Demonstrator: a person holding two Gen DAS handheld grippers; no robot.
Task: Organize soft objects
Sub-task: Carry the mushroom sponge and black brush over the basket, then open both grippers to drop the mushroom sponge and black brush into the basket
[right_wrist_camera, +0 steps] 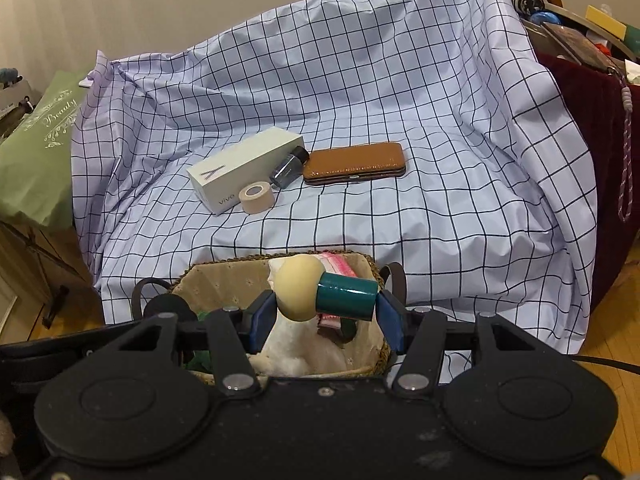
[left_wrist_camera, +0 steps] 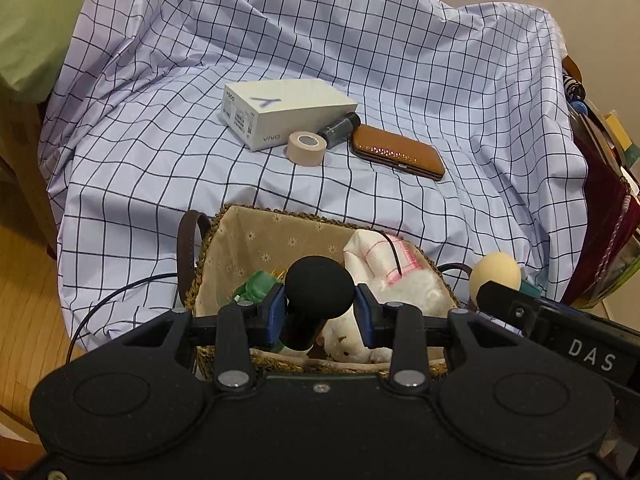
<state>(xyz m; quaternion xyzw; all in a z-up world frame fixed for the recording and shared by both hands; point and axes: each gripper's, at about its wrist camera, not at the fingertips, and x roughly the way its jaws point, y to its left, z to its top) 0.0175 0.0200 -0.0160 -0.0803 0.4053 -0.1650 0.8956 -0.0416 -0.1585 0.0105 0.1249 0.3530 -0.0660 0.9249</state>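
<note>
Over the woven basket (left_wrist_camera: 208, 248), the left gripper (left_wrist_camera: 320, 308) pinched a black foam-headed applicator (left_wrist_camera: 320, 286) between its blue pads, head up. Just beside it, the right gripper (right_wrist_camera: 326, 314) clamped a beige sponge (right_wrist_camera: 300, 288) on a teal handle (right_wrist_camera: 348, 294), lying crosswise (sponge end toward the left pad). Inside the basket lay a white plush toy (left_wrist_camera: 352, 336) and a pink-edged cloth (left_wrist_camera: 380, 252). Farther off on the checked sheet (left_wrist_camera: 440, 80): white box (left_wrist_camera: 280, 112), tape roll (left_wrist_camera: 306, 148), brown case (left_wrist_camera: 396, 152).
</note>
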